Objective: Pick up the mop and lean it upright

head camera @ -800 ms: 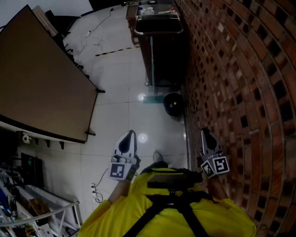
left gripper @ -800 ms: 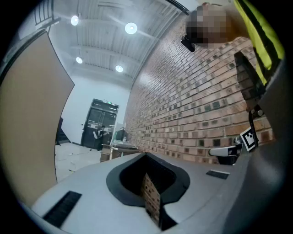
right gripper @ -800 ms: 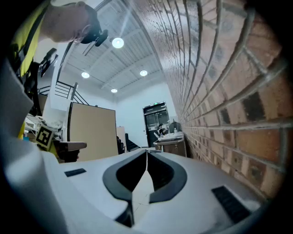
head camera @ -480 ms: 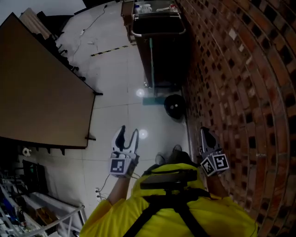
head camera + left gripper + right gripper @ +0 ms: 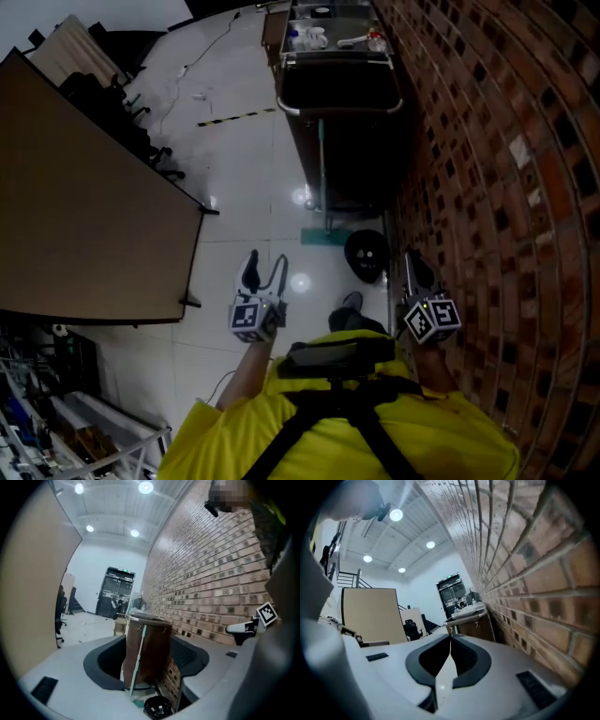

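The mop stands upright ahead of me. Its thin pale-green pole (image 5: 320, 169) leans on the front of a dark cart (image 5: 342, 89), and its teal head (image 5: 322, 237) rests on the white floor. Looking along the left gripper, the pole (image 5: 137, 660) shows between the jaws, far off. My left gripper (image 5: 265, 272) (image 5: 150, 644) is held at waist height, open and empty, about a metre short of the mop. My right gripper (image 5: 413, 267) (image 5: 450, 637) is shut with nothing in it, close to the brick wall.
A black round bin (image 5: 367, 255) (image 5: 158, 708) sits on the floor just right of the mop head. A brick wall (image 5: 506, 141) runs along the right. A large brown board (image 5: 84, 206) stands on the left. Cups and bottles lie on the cart top (image 5: 323, 37).
The left gripper's jaws have gone from shut to open. The view has moved forward, so the cart, mop and bin are nearer. The right gripper stays shut.
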`<state>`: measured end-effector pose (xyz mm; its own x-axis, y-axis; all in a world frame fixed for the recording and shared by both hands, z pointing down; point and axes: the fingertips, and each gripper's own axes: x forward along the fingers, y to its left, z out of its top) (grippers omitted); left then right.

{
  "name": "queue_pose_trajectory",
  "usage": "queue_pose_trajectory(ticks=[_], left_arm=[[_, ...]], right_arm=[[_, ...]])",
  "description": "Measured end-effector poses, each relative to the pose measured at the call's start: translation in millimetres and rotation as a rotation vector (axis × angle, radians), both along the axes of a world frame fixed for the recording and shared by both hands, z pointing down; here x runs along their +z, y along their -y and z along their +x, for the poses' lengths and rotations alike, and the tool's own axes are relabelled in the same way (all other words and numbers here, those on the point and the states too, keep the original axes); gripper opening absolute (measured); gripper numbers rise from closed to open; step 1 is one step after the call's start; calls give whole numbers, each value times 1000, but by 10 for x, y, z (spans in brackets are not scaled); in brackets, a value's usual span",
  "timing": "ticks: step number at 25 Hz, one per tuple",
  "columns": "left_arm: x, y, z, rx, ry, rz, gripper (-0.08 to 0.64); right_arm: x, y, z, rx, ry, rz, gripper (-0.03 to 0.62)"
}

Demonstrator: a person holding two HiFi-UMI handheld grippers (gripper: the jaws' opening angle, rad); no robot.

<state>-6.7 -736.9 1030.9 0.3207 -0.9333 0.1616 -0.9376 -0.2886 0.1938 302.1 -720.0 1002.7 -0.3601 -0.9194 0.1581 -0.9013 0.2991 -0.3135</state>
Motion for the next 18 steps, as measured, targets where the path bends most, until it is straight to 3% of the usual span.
queue_pose_trajectory(ticks=[5,10,18], left_arm=[[58,1059,346,61,50,-15,275],[-43,1914,753,93,18,11,268],[668,3310,1164,123,99,-71,256]], right_arm=[[-197,904,144,-18,-11,80,9],[80,1182,301,0,12,6,9],[399,1427,415,29,23,-95,9]])
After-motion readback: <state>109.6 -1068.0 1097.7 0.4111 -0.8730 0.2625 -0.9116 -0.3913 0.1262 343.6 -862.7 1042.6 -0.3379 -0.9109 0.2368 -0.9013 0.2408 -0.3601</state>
